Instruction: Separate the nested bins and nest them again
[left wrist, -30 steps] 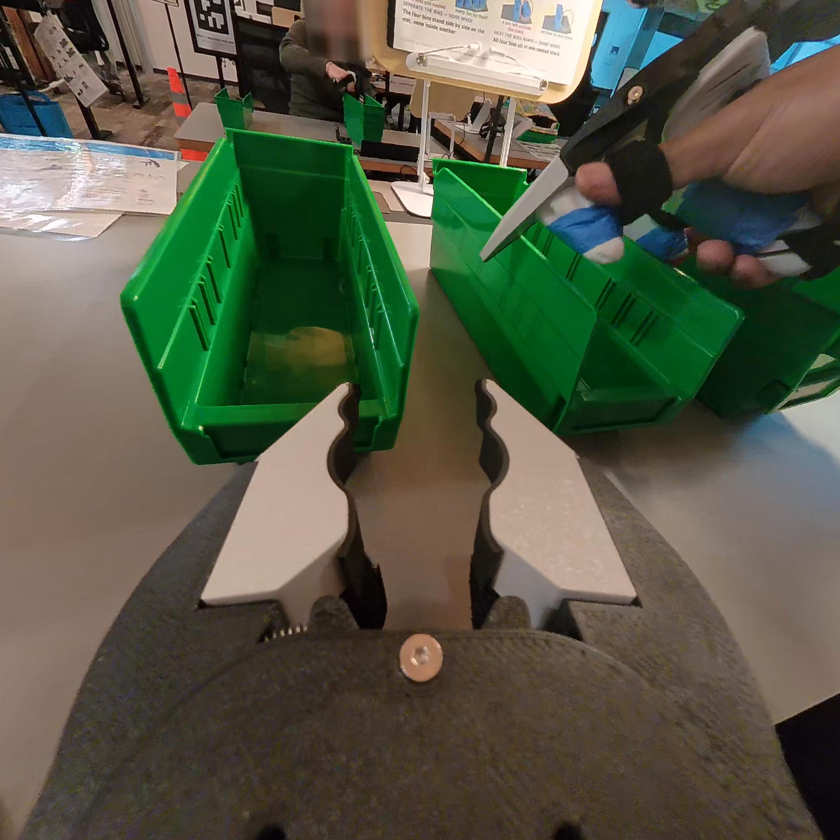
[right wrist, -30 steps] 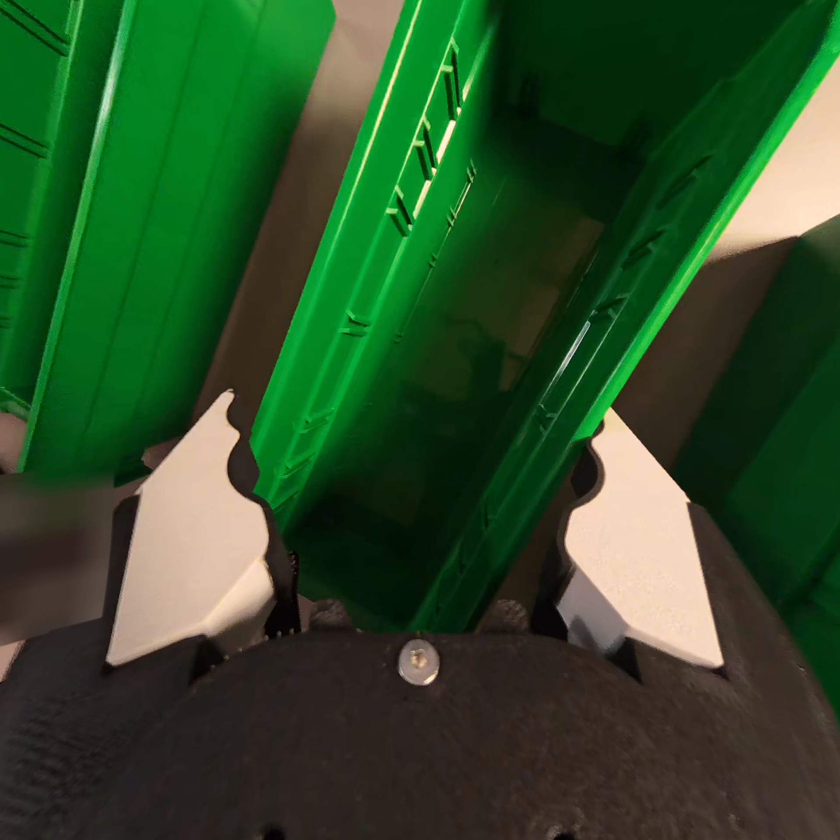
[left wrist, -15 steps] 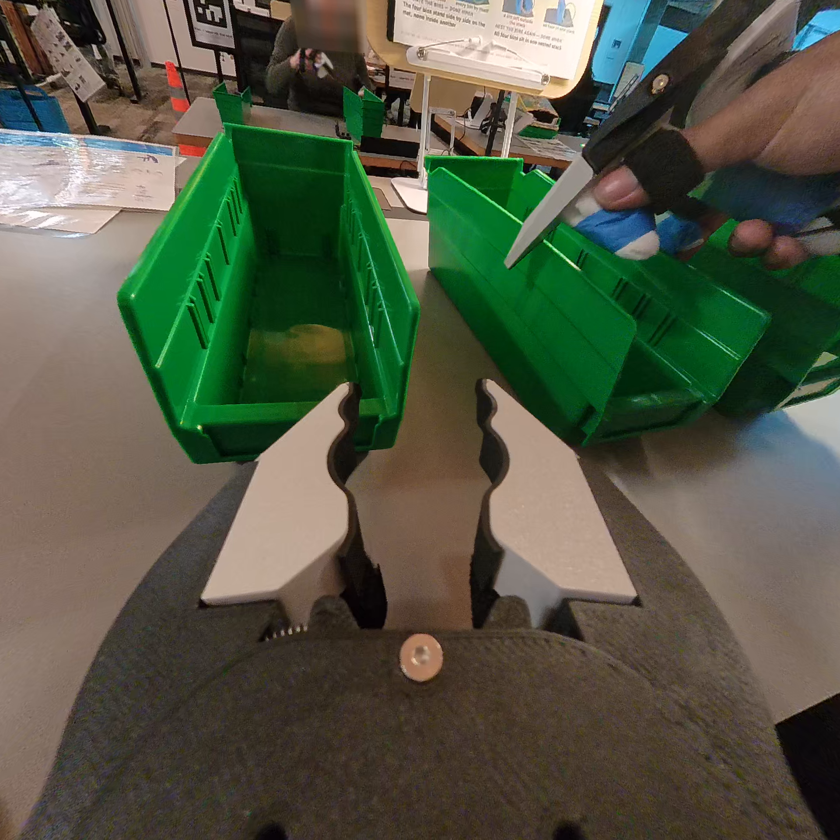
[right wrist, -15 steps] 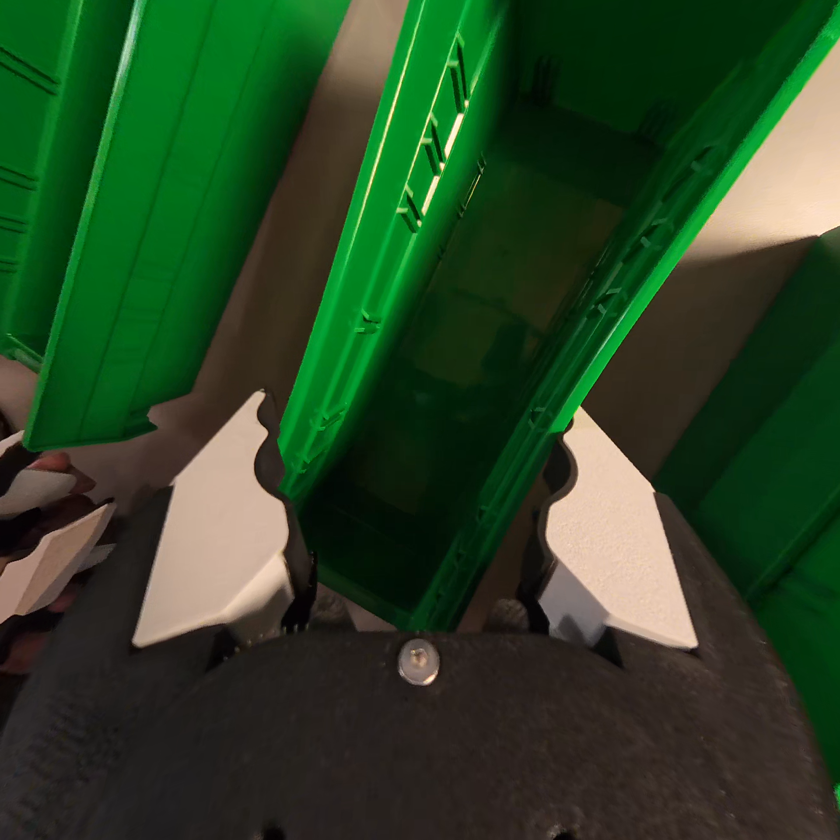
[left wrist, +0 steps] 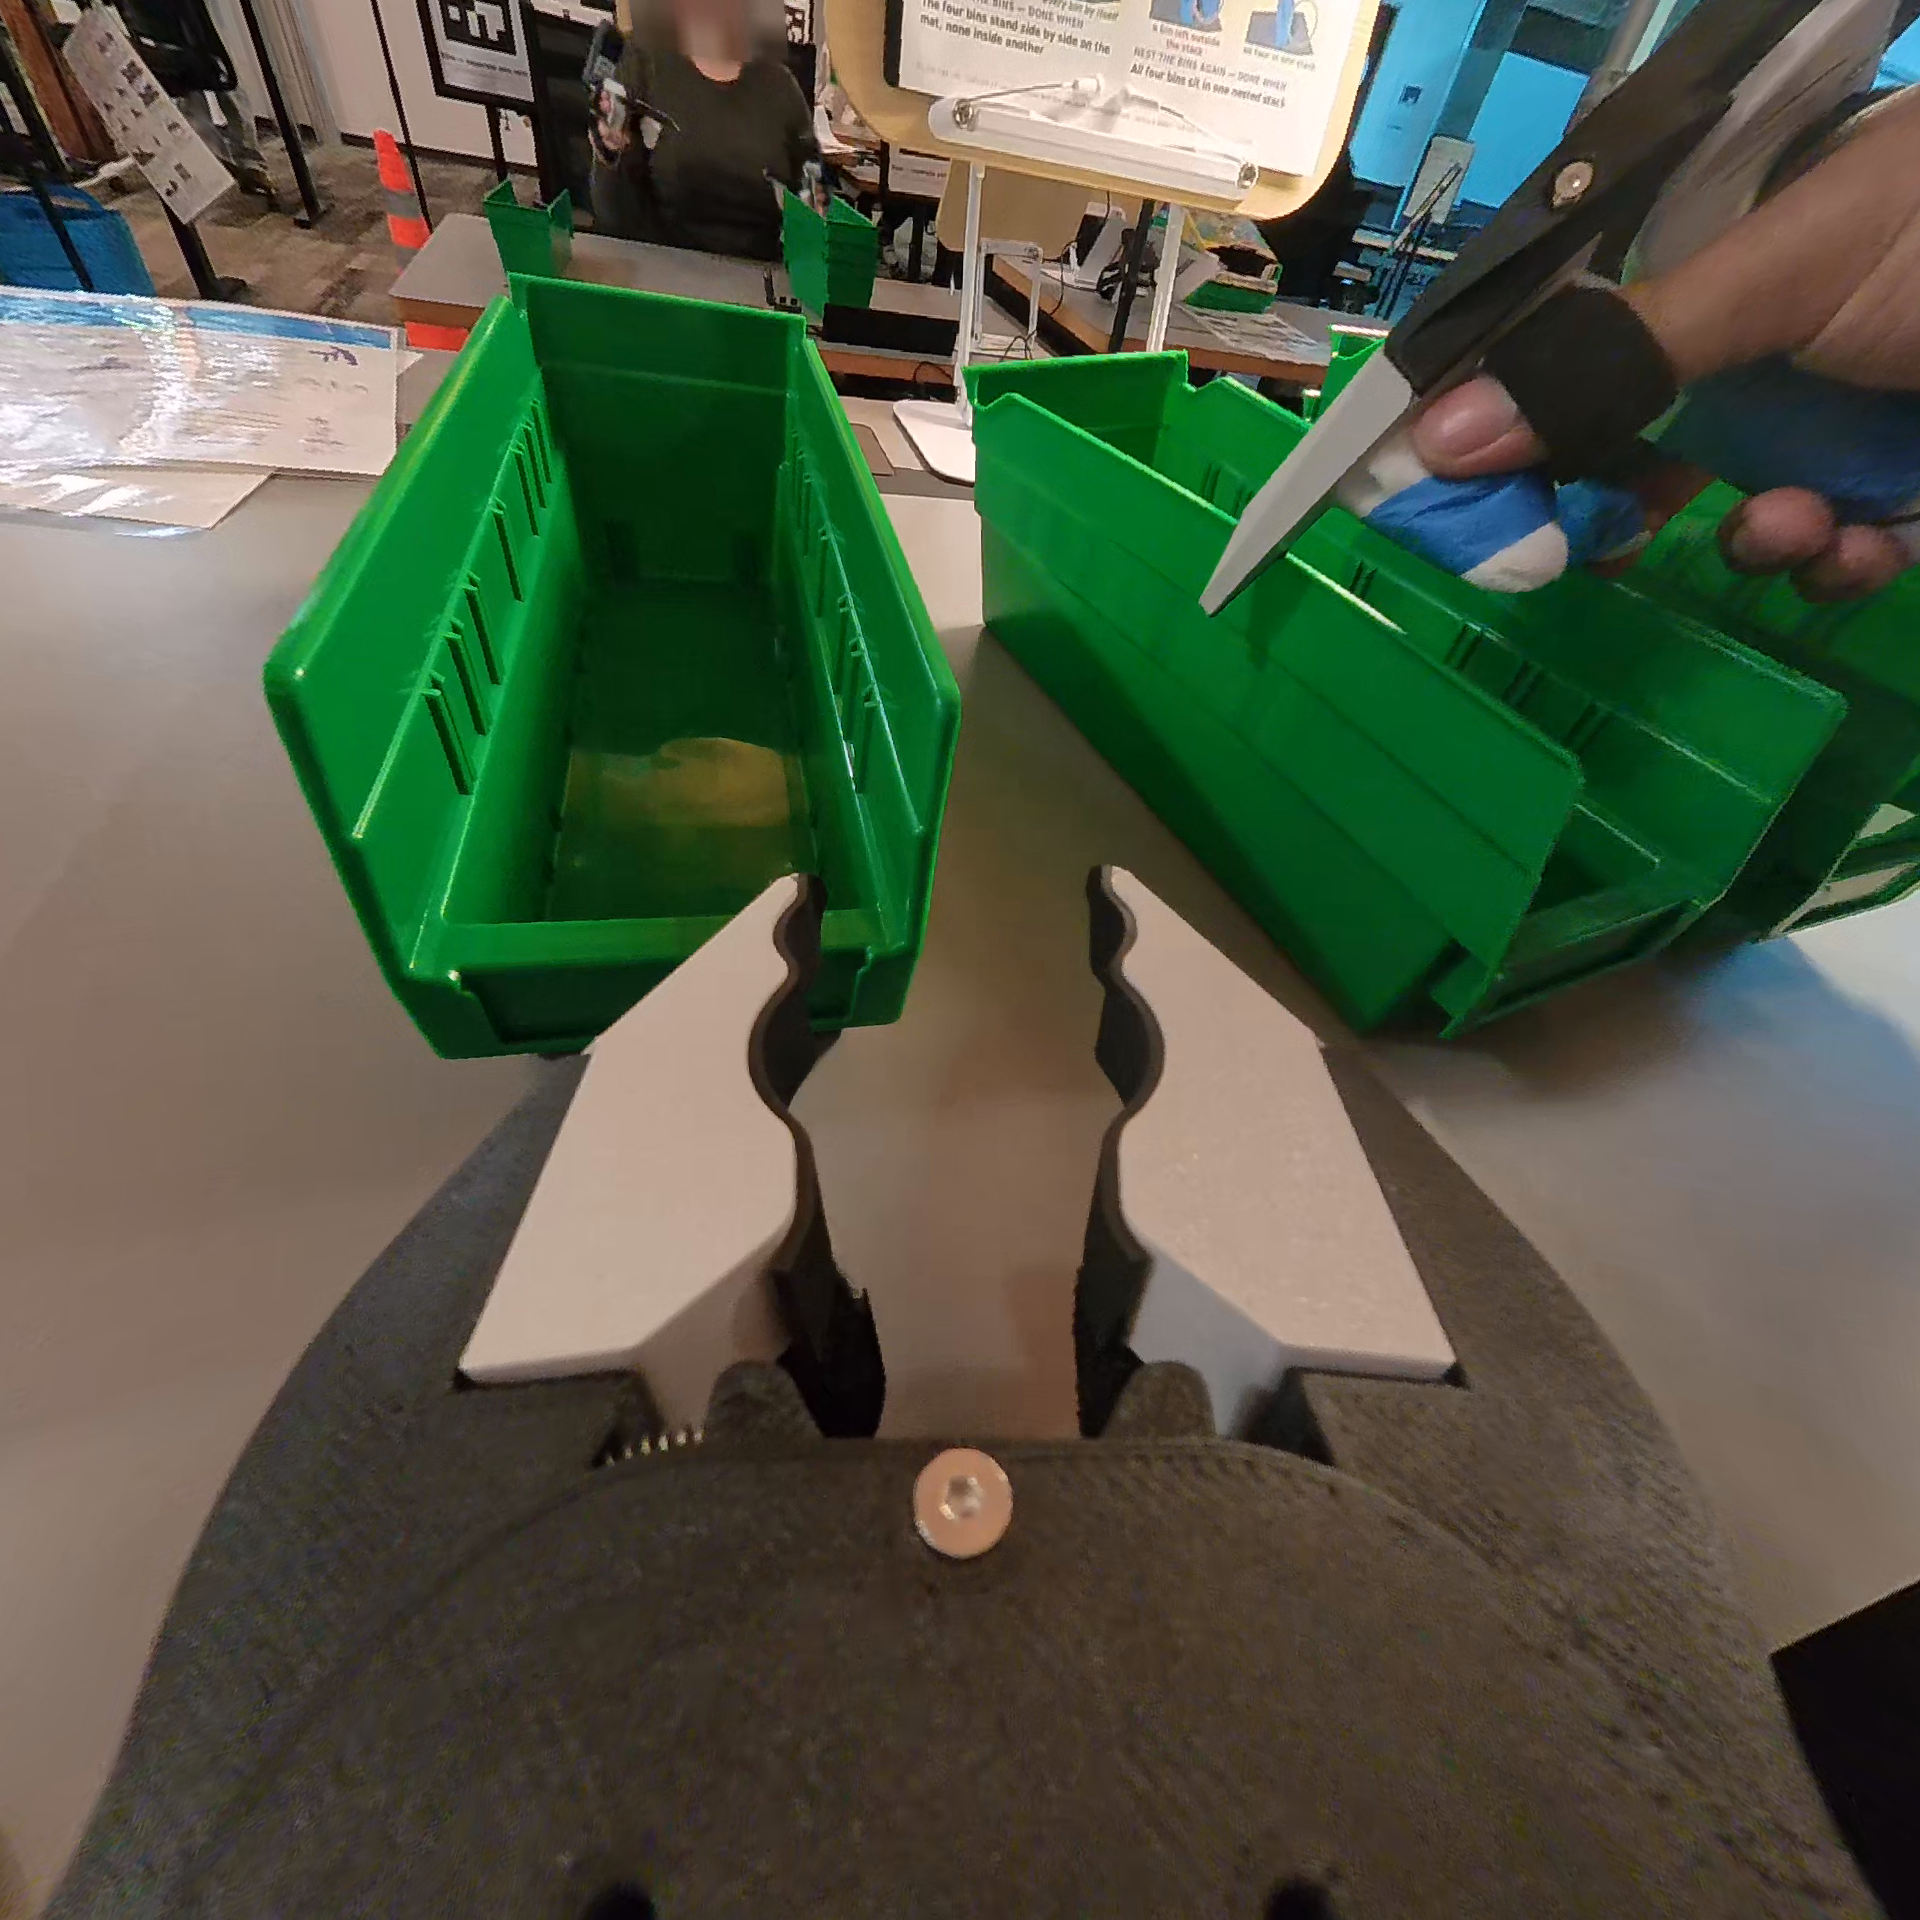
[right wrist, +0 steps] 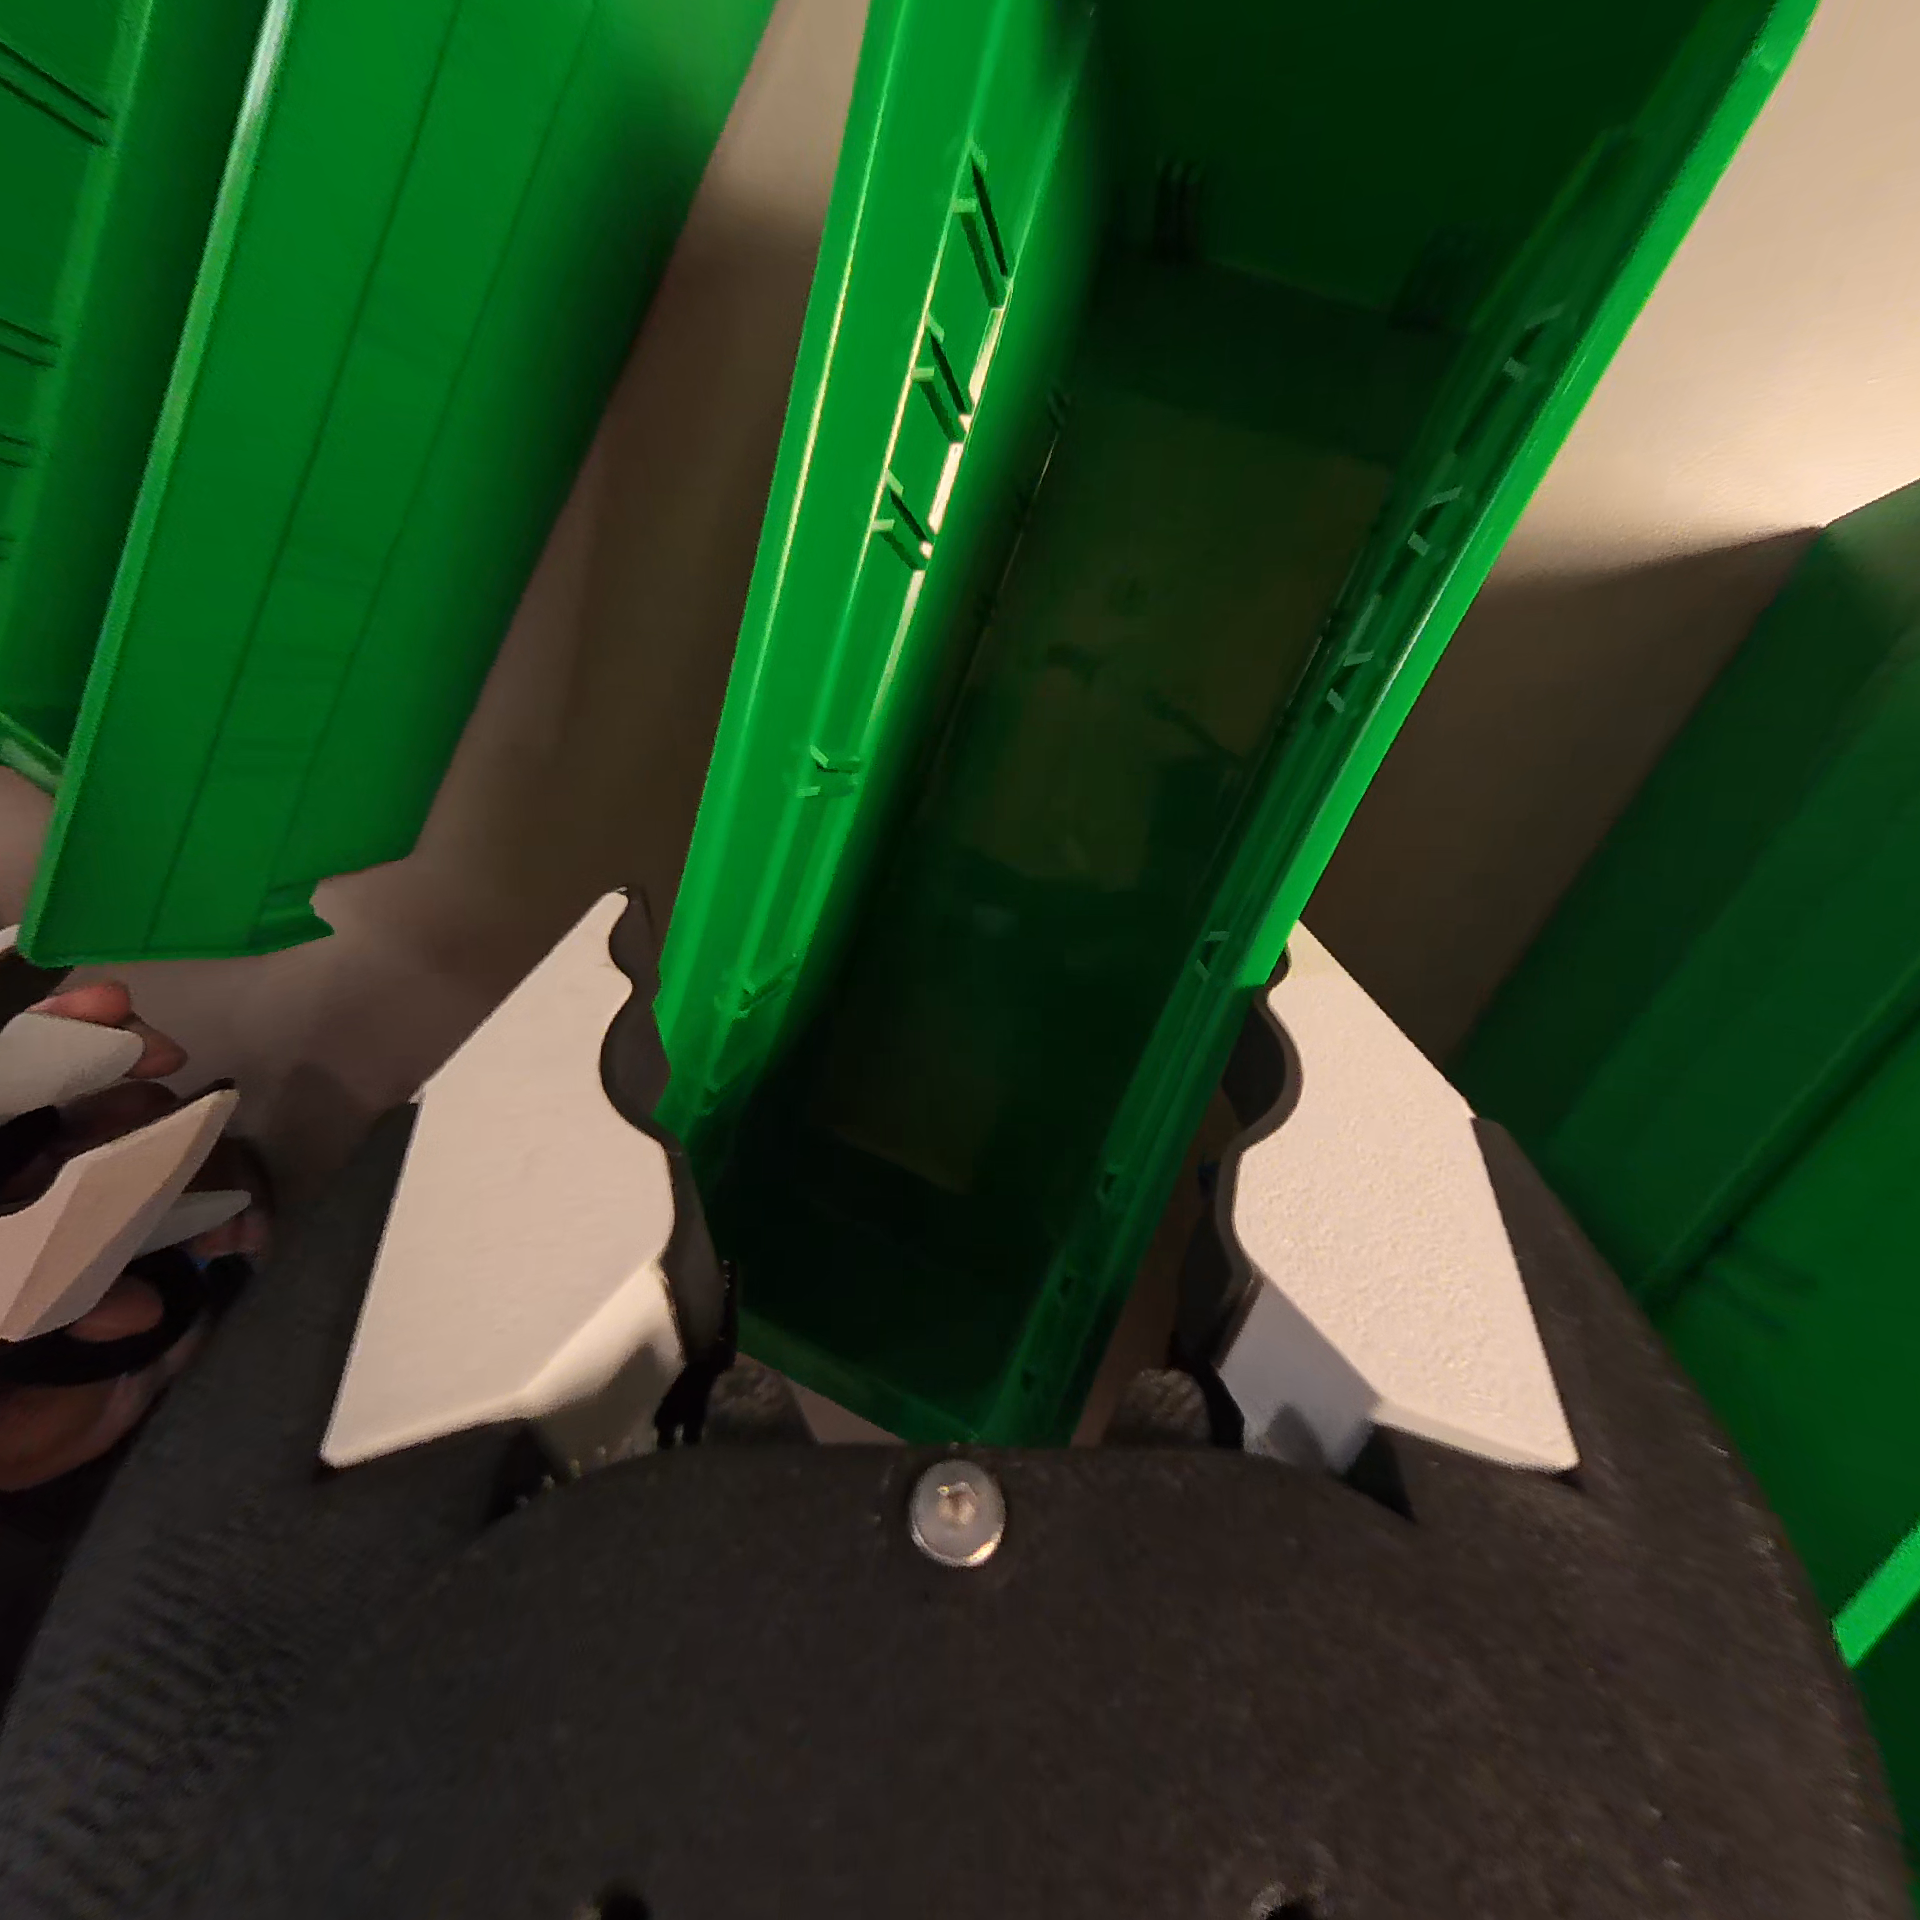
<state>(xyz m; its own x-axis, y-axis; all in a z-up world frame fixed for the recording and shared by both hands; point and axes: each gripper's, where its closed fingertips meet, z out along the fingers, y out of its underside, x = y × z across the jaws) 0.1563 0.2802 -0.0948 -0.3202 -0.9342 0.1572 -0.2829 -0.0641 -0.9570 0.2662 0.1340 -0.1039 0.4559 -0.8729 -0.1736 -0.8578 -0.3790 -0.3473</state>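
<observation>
Green bins stand apart on the grey table [left wrist: 156, 935]. The left bin [left wrist: 416, 644] is empty and upright just beyond my left gripper [left wrist: 945, 904], which is open, empty and low over the table. A middle bin [left wrist: 1299, 779] lies at an angle to its right. My right gripper [right wrist: 956, 920], held by a hand, straddles this bin [right wrist: 831, 623] from above, its jaws pressed against both long walls. One of its fingers [left wrist: 1299, 499] shows at the bin's near wall. More green bins [left wrist: 1849, 665] stand at the far right.
The left bin [right wrist: 291, 468] and a right bin [right wrist: 1766, 935] flank the held one closely. A sign stand [left wrist: 966, 436] stands behind the bins. Laminated sheets [left wrist: 177, 395] lie at the back left. A person [left wrist: 717, 135] stands at another table with green bins.
My right gripper's jaws have narrowed onto the middle bin's walls, and that bin has shifted slightly toward me. My left gripper has stayed still and open.
</observation>
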